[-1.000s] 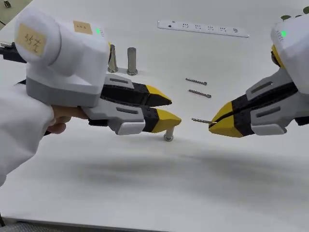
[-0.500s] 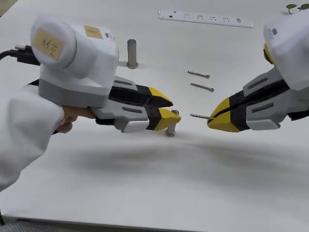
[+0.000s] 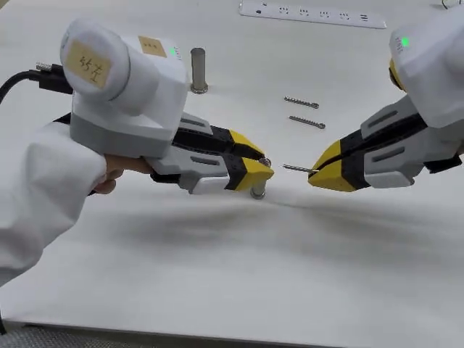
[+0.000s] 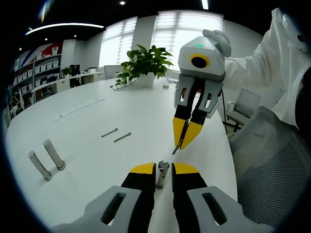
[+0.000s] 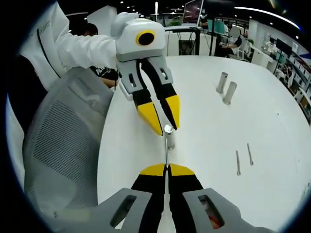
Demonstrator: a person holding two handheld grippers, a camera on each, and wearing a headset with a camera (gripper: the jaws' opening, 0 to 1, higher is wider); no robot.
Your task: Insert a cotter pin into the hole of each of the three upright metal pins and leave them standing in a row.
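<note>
My left gripper (image 3: 258,165) (image 4: 163,170) is shut on an upright metal pin (image 3: 257,190) (image 4: 162,174) that stands on the white table (image 3: 217,275). My right gripper (image 3: 313,174) (image 5: 166,167) is shut on a cotter pin (image 3: 296,169) (image 5: 166,151). The cotter pin points level at the held pin's top (image 5: 168,129), its tip a short gap away. Two more metal pins (image 4: 38,165) (image 4: 54,154) (image 5: 222,82) stand together at the far left; one (image 3: 198,70) shows past the left gripper's body. Two loose cotter pins (image 3: 301,102) (image 3: 307,122) lie flat beyond the grippers.
A white power strip (image 3: 312,13) lies along the table's far edge. A potted plant (image 4: 143,63) stands at one far end of the table. A mesh office chair (image 5: 63,145) sits by the table's near side. A person's white sleeve (image 3: 43,196) holds the left gripper.
The left jaws have come together around the metal pin. The right gripper has brought the cotter pin's tip nearer to that pin. The head camera has shifted.
</note>
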